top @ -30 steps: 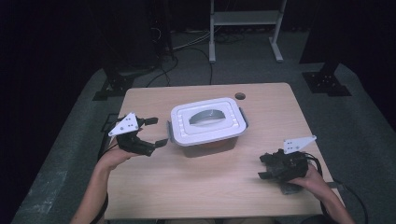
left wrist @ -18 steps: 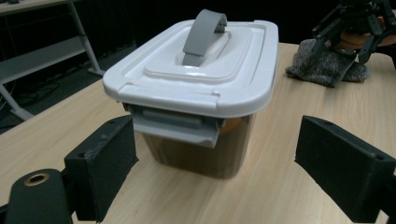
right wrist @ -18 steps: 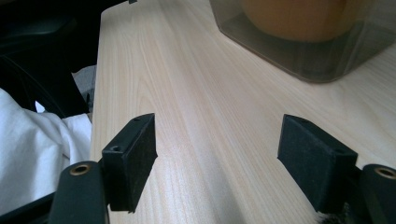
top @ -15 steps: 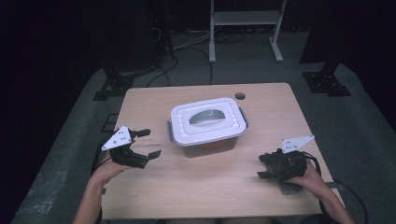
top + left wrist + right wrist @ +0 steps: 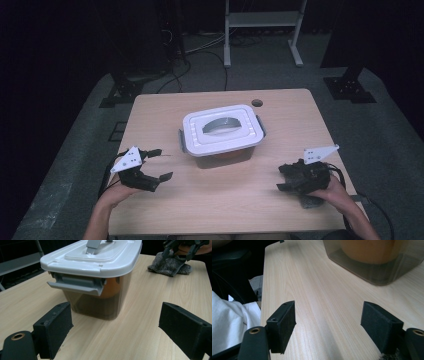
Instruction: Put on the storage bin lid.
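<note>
A clear storage box (image 5: pixel 221 131) with a white lid and a grey handle stands in the middle of the wooden table (image 5: pixel 225 200). Something orange (image 5: pixel 367 250) shows through its wall. My left gripper (image 5: pixel 165 163) hovers low at the table's front left, open and pointing at the box; in the left gripper view its jaws (image 5: pixel 117 330) frame the box (image 5: pixel 95 262) and its grey latch (image 5: pixel 76 283), well apart from them. My right gripper (image 5: pixel 280 178) rests at the front right, open and with nothing between its fingers (image 5: pixel 329 325).
A grey cloth (image 5: pixel 310 201) lies under the right hand near the table's front right corner. The table has a round cable hole (image 5: pixel 257 103) at the back. Stand bases and cables lie on the floor beyond, with a white frame (image 5: pixel 262 20) behind.
My left gripper has sunk and drawn back from the box toward the table's front left. The right gripper and the box have not moved.
</note>
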`<state>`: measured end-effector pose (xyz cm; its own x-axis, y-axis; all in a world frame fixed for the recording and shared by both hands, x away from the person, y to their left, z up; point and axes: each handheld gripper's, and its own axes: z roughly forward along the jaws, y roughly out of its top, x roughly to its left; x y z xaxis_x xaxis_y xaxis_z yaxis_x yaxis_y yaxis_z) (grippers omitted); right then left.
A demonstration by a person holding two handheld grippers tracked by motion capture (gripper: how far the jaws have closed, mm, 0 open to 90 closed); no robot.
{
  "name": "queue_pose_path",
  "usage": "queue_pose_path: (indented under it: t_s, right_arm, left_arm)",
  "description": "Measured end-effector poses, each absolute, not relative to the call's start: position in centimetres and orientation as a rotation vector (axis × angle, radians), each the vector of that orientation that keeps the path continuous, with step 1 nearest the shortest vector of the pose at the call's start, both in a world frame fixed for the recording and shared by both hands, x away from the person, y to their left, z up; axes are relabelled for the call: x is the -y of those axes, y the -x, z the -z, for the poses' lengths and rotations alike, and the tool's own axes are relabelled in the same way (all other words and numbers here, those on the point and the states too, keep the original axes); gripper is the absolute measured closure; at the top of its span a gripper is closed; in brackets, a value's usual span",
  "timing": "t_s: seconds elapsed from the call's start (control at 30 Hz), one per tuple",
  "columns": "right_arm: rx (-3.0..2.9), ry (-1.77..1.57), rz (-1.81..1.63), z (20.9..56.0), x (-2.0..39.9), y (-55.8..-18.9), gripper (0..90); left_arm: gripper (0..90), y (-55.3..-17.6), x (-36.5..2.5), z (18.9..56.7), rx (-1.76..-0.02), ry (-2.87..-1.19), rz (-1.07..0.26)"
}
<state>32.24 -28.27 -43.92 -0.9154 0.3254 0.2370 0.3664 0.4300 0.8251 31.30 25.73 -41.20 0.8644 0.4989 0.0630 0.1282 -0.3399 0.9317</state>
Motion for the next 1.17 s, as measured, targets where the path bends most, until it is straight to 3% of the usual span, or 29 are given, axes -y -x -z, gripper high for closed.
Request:
queue_pose_path:
  t_s: [1.17]
  right_arm:
    - [2.631, 0.620, 1.501, 44.5, 27.6, -32.2, 26.7]
  left_arm:
    - [10.1, -29.4, -24.9, 45.0, -0.476, -1.958, -0.365]
